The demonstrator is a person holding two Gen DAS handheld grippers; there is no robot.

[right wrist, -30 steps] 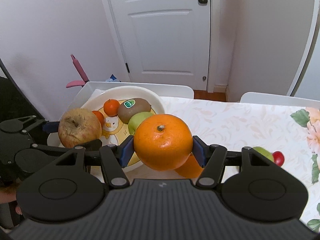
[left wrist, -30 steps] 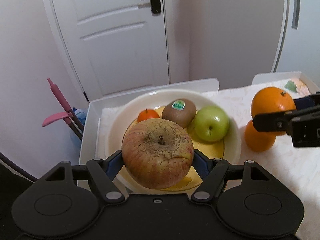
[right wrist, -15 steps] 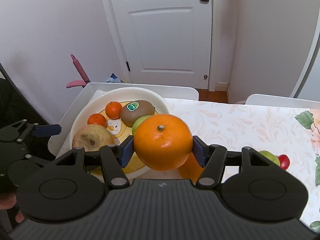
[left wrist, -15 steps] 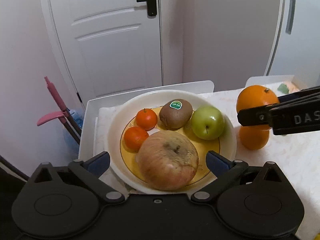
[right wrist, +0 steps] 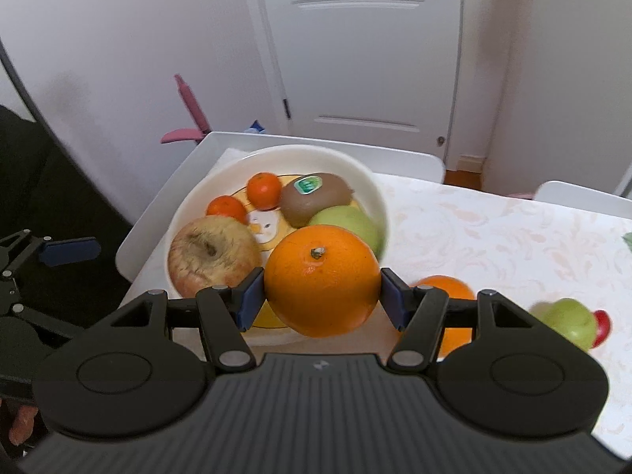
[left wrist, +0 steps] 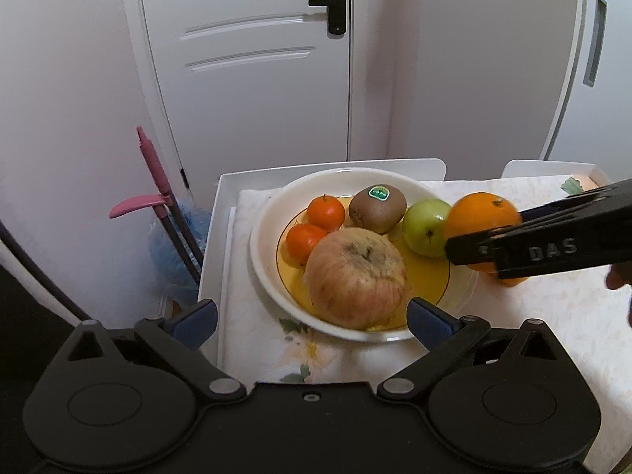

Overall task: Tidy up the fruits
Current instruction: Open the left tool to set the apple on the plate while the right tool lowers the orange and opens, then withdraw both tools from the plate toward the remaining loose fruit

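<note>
A white bowl (left wrist: 264,221) with a yellow inside holds a big wrinkled apple (left wrist: 355,276), two mandarins (left wrist: 326,213), a kiwi (left wrist: 377,207) and a green apple (left wrist: 426,227). My left gripper (left wrist: 312,320) is open and empty, just short of the bowl's near rim. My right gripper (right wrist: 322,296) is shut on a large orange (right wrist: 322,280) and holds it over the bowl's right edge; the orange (left wrist: 482,213) also shows in the left wrist view. The bowl (right wrist: 355,173) also shows in the right wrist view.
A second orange (right wrist: 450,288) lies on the floral tablecloth (right wrist: 493,237) right of the bowl. A green apple (right wrist: 568,318) and a small red fruit (right wrist: 602,326) lie further right. A pink-handled mop (left wrist: 154,181) leans by the white door (left wrist: 256,59).
My left gripper let go of the big apple into the bowl, opened, and drew back. My right gripper moved left with the orange, from beside the bowl to over its right edge.
</note>
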